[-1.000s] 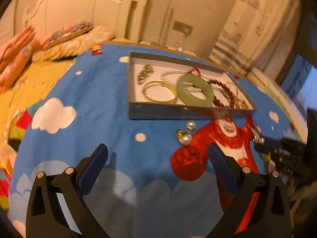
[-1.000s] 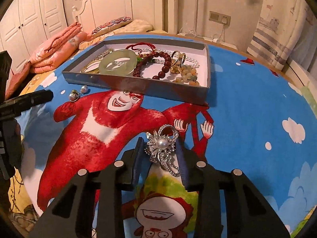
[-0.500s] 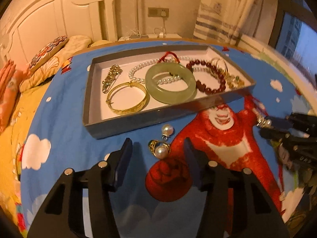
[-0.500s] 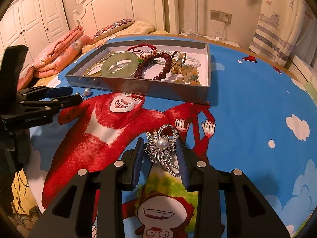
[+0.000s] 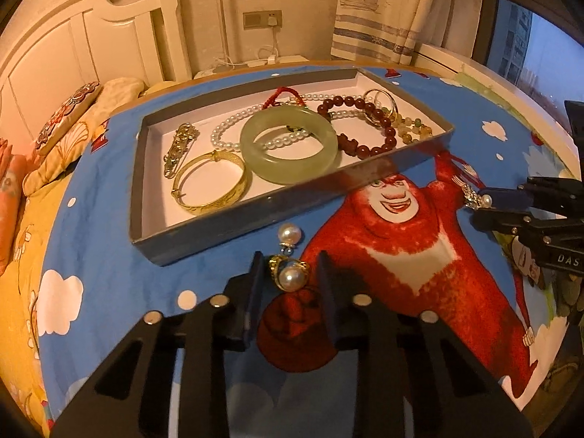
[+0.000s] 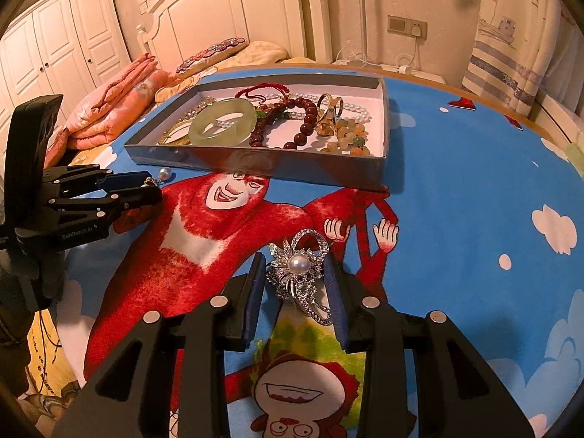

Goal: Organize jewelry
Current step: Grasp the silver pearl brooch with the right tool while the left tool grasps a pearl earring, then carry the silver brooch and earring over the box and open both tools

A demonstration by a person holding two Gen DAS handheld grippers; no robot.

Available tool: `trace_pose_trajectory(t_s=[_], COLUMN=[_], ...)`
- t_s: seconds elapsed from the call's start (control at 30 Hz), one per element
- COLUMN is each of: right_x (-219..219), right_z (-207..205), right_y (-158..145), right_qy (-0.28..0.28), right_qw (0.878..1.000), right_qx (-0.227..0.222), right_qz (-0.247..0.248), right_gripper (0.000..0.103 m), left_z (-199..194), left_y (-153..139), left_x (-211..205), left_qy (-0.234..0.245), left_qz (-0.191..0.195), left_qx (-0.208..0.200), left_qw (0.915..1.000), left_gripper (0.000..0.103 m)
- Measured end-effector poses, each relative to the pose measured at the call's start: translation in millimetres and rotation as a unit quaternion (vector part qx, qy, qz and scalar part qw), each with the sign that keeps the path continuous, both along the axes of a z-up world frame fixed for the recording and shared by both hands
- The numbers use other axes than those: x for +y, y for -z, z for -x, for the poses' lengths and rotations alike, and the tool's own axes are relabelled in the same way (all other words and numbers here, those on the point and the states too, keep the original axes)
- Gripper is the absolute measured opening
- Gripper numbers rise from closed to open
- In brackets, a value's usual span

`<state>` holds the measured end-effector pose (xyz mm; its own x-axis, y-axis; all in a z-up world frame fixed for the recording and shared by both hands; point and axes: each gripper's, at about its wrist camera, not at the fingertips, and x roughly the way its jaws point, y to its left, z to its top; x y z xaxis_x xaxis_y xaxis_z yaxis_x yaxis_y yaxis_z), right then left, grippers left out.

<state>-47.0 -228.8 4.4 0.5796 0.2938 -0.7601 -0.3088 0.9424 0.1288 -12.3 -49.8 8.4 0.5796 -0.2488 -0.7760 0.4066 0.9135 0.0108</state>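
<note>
Bedroom setting: white headboard (image 6: 233, 3), pillows, striped curtain, wall socket. Blue cartoon-print bed cover (image 5: 109, 248) carries all items.

Grey tray (image 5: 219, 235), shallow, white-lined, lying flat on the cover. Contents: jade bangle (image 5: 288, 145), gold bangle (image 5: 210, 187), pearl necklace (image 5: 226, 129), dark red bead bracelet (image 5: 368, 124), gold brooch (image 5: 179, 146), gold ring (image 6: 328, 109), pale bead strand, red cord.

Pearl earring (image 5: 289, 273), gold-set, on the cover just in front of the tray, between the pads of the left tool (image 5: 290, 273); its jaws have just been closing and stand narrowly apart, a small gap visible either side. Second pearl earring (image 5: 289, 235) just beyond, near the tray wall.

Silver brooch (image 6: 299, 273), rhinestone with centre pearl, on the cover well apart from the tray, clamped between the pads of the right tool (image 6: 295, 277).
</note>
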Motion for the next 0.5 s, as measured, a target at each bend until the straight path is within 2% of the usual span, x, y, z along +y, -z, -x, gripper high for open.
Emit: trace_pose_trajectory(t_s=[0.23, 0.37, 0.5], right_x=[0, 0, 0], right_z=[0, 0, 0], right_y=[0, 0, 0], right_qy=[0.000, 0.000, 0.000], right_qw=[1.000, 1.000, 1.000], right_qx=[0.000, 0.000, 0.000], right_qz=[0.000, 0.000, 0.000], right_gripper=[0.033, 0.033, 0.034], left_z=[7, 21, 30], left_y=[-6, -24, -35], left_x=[3, -3, -11], left_qy=[-0.002, 0.033, 0.051], left_qz=[0.007, 0.026, 0.018], left_qx=[-0.013, -0.033, -0.046], left_qw=[0.9999, 0.9986, 0.9975], left_gripper=[0.024, 0.024, 0.024])
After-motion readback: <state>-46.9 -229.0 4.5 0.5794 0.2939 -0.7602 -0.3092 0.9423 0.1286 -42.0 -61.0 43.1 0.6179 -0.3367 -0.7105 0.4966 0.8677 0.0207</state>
